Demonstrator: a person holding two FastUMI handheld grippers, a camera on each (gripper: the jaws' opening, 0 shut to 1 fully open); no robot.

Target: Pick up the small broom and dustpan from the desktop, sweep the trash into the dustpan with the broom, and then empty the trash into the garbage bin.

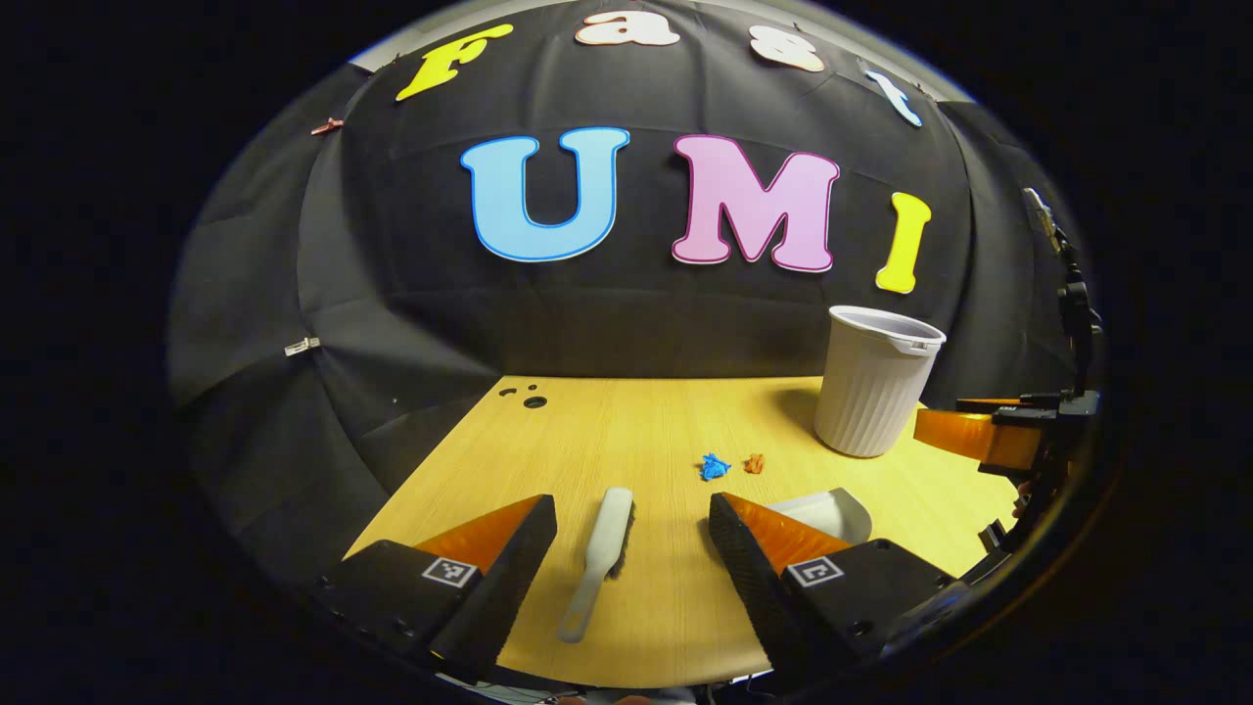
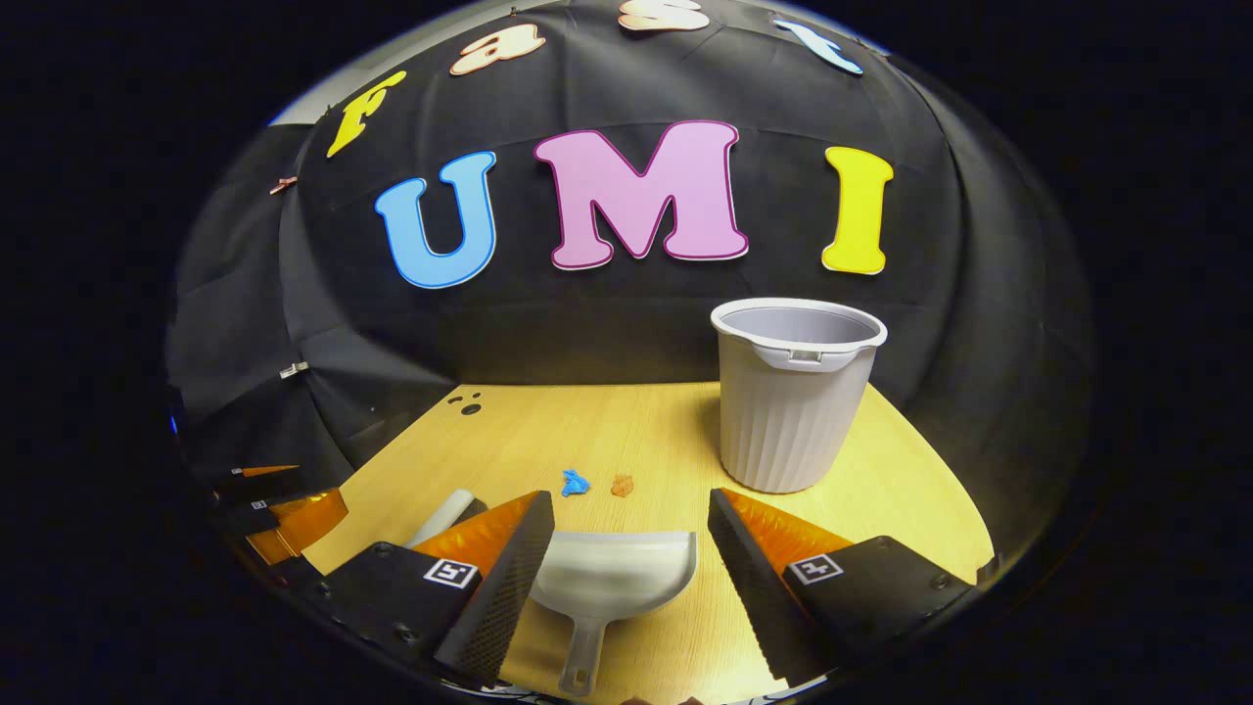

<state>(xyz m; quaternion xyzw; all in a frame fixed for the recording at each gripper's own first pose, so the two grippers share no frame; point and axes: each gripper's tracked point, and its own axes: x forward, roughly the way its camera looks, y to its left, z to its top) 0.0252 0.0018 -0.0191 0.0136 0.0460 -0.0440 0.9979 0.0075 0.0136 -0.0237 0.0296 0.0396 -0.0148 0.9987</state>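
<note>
A small white broom (image 1: pixel 599 560) lies flat on the wooden desktop (image 1: pixel 626 421), handle toward me, between the spread fingers of my open left gripper (image 1: pixel 631 534), which hovers above it. A white dustpan (image 2: pixel 609 587) lies handle toward me between the fingers of my open right gripper (image 2: pixel 631 534); its edge shows as dustpan (image 1: pixel 827 514) in the left gripper view. Farther out lie a blue scrap (image 1: pixel 714 467) and an orange scrap (image 1: pixel 753 463), seen again as blue scrap (image 2: pixel 575 482) and orange scrap (image 2: pixel 622 485). The broom's end (image 2: pixel 445 516) peeks past my right gripper's left finger.
A ribbed white garbage bin (image 2: pixel 795 401) stands upright at the back right of the desktop, also bin (image 1: pixel 874 382). Small holes (image 1: pixel 529 397) mark the desktop's back left. The other gripper shows at the right edge (image 1: pixel 989 436) and at the left edge (image 2: pixel 284 509).
</note>
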